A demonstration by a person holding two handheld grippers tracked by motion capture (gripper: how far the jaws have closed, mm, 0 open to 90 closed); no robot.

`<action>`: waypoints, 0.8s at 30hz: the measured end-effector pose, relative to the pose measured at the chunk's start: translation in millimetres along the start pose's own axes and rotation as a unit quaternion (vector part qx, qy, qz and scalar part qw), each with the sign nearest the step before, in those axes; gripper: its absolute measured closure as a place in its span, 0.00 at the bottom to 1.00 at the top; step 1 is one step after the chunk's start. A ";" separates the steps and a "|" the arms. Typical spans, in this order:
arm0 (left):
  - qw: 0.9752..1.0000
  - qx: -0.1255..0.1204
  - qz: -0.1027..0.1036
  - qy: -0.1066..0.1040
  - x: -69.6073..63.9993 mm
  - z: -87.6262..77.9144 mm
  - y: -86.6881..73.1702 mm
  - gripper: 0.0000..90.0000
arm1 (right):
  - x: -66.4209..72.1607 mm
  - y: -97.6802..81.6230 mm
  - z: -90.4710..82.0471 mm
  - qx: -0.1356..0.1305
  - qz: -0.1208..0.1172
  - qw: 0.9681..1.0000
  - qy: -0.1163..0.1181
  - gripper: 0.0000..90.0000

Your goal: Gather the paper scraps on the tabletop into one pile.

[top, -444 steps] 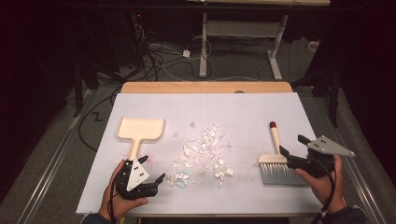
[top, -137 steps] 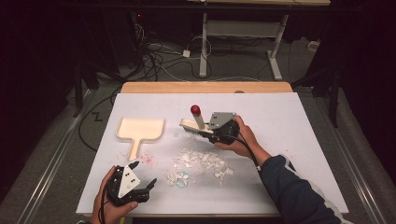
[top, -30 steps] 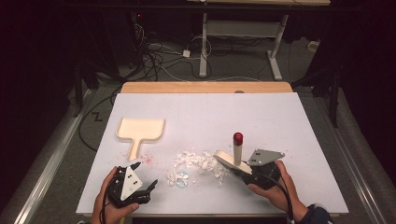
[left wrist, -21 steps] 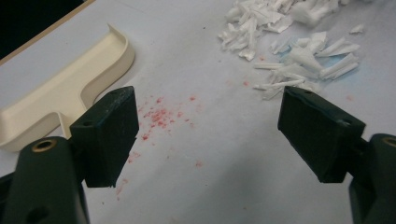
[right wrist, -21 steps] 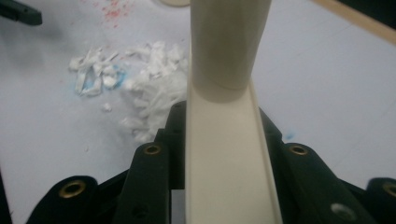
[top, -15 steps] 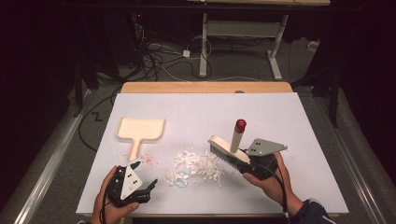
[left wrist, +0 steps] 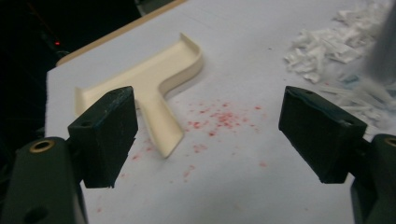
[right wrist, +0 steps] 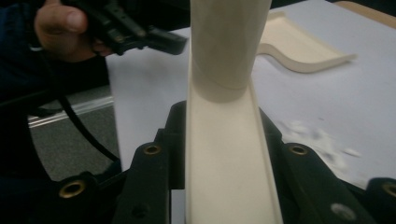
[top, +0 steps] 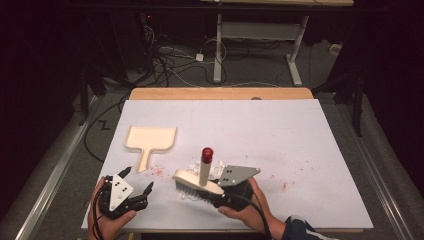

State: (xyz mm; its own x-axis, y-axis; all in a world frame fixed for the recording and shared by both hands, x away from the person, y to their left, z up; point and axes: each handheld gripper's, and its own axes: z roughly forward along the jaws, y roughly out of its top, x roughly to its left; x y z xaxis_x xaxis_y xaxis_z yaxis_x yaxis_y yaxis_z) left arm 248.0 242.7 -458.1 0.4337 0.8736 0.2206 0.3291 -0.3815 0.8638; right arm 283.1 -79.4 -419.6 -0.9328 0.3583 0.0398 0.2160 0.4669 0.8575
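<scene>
- At the bottom edge of the high view, the left claw (top: 146, 189) sits in the person's left hand (top: 107, 212) at the lower left of the frame, low over the white surface (top: 300, 145), with its jaws wide apart and nothing between them.
- In the left gripper view the two black jaws stand far apart at the lower corners, and bare surface with a scatter of red specks (left wrist: 217, 119) lies between them.
- Just right of it in the high view, at the bottom centre, the right claw (top: 216, 191) is clamped on the brush (top: 197, 182); the right hand (top: 247, 207) holds the tool from below.
- The right gripper view shows the cream back of the brush pinched between the two jaws, and its round handle (right wrist: 229, 42) rises out of the top of the frame.
- In the high view the brush head lies tilted, bristles down, and its handle stands up to a red tip (top: 207, 152).
- The white paper scraps (top: 192, 192) lie under and just behind the brush bristles; in the left gripper view they heap at the upper right.
- Farther up, at centre left of the high view, the cream dustpan (top: 149, 140) lies flat on the surface, its handle pointing toward the left claw and apart from it.
- Beyond the surface's far wooden edge, cables (top: 170, 65) sprawl on the floor.
</scene>
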 end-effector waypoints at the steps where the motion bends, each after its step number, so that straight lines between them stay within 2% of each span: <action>1: 1.000 -0.004 -0.007 0.007 2.3 -1.6 -1.0 0.21 | 8.3 -0.3 10.8 0.008 -0.004 1.000 0.012 0.76; 4: 0.999 -0.011 -0.016 0.028 6.7 -4.5 -3.4 0.21 | 13.0 -3.2 21.7 0.016 0.003 1.000 0.018 0.76; 6: 0.999 -0.012 -0.015 0.030 7.5 -5.1 -4.3 0.21 | 15.3 -7.0 32.0 0.028 0.006 0.999 0.023 0.76; 8: 0.999 -0.012 -0.011 0.029 6.3 -4.3 -3.9 0.21 | 15.6 -10.4 39.8 0.038 0.004 0.999 0.015 0.76; 10: 1.000 -0.010 -0.005 0.021 4.0 -2.5 -3.2 0.21 | 12.4 -11.8 43.3 0.038 0.008 0.999 0.003 0.76; 13: 1.000 -0.009 0.003 -0.002 -1.2 1.8 -1.9 0.21 | 3.0 -11.9 42.2 0.044 0.011 0.999 -0.018 0.76; 16: 0.999 -0.005 0.025 -0.021 -11.7 6.4 2.1 0.21 | -8.8 -15.1 37.7 0.053 0.024 0.998 -0.033 0.76; 17: 0.999 -0.005 0.031 -0.028 -15.6 7.6 3.6 0.21 | -13.1 -16.4 35.2 0.055 0.027 0.997 -0.038 0.76; 18: 0.999 -0.005 0.039 -0.035 -19.5 9.1 4.8 0.21 | -21.5 -19.4 30.0 0.052 0.035 0.997 -0.053 0.76; 19: 0.998 -0.003 0.045 -0.040 -22.5 10.3 5.5 0.21 | -21.5 -19.4 30.0 0.052 0.035 0.997 -0.053 0.76; 20: 0.997 0.001 0.056 -0.047 -27.4 12.8 6.4 0.21 | -31.5 -23.0 25.5 0.051 0.052 0.995 -0.062 0.76; 21: 0.997 0.004 0.064 -0.052 -31.0 15.0 7.0 0.21 | -31.5 -23.0 25.5 0.051 0.052 0.995 -0.062 0.76; 24: 0.994 0.007 0.085 -0.064 -38.9 19.6 8.9 0.21 | -43.4 -26.0 19.0 0.051 0.064 0.994 -0.072 0.76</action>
State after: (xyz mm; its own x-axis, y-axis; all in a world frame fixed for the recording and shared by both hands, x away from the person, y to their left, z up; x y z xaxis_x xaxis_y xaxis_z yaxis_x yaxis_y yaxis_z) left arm 250.6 199.4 -467.9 0.5878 0.7501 0.3029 0.2527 -0.5260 0.8121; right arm 323.4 -91.7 -453.3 -0.8459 0.5293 0.0648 0.3656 0.4872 0.7931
